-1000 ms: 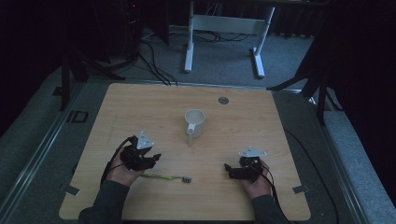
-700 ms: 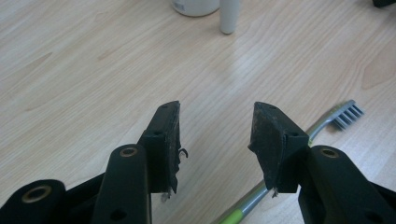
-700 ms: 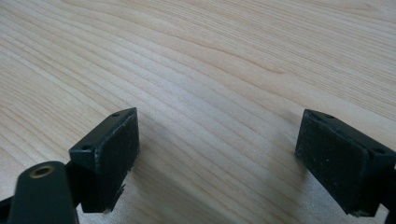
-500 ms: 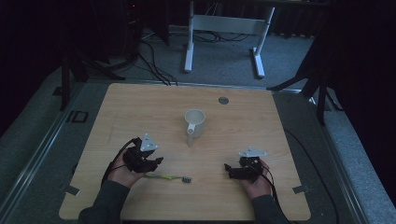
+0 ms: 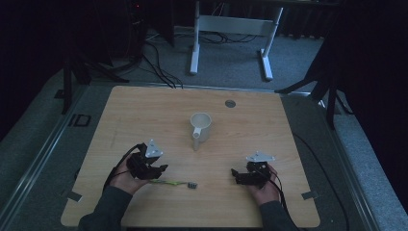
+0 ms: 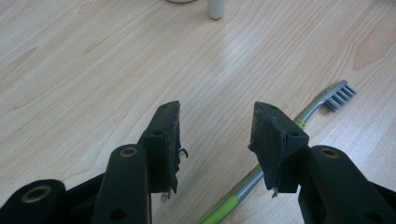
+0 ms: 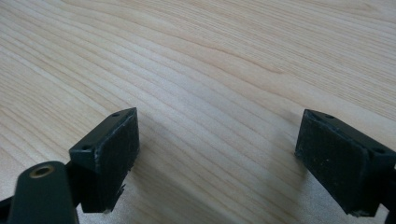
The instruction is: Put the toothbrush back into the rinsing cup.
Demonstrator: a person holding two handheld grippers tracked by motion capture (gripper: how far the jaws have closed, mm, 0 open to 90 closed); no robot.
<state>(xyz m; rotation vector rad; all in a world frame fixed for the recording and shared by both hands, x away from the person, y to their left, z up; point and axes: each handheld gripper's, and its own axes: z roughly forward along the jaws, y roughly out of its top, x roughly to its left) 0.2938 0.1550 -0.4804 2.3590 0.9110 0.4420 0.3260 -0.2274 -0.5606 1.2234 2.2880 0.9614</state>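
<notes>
A toothbrush (image 5: 174, 182) with a grey and green handle lies flat near the table's front, its bristle head (image 6: 340, 92) pointing right. My left gripper (image 5: 161, 169) hovers just over the handle's left end, open. In the left gripper view the handle (image 6: 306, 113) runs slantwise under the right jaw, and the gap of the left gripper (image 6: 217, 114) holds only bare wood. A white mug (image 5: 200, 126) stands upright mid-table, handle toward me. My right gripper (image 5: 235, 173) rests low at the front right, open wide with nothing between the jaws of the right gripper (image 7: 219, 123).
The wooden table (image 5: 269, 130) has a small round grommet (image 5: 230, 103) at its far edge. Tape marks sit at the front corners. A white desk frame (image 5: 231, 29) and cables stand on the floor beyond the table.
My left gripper has slid a little toward the near edge, down onto the toothbrush handle's end. The right gripper, mug and toothbrush have stayed put.
</notes>
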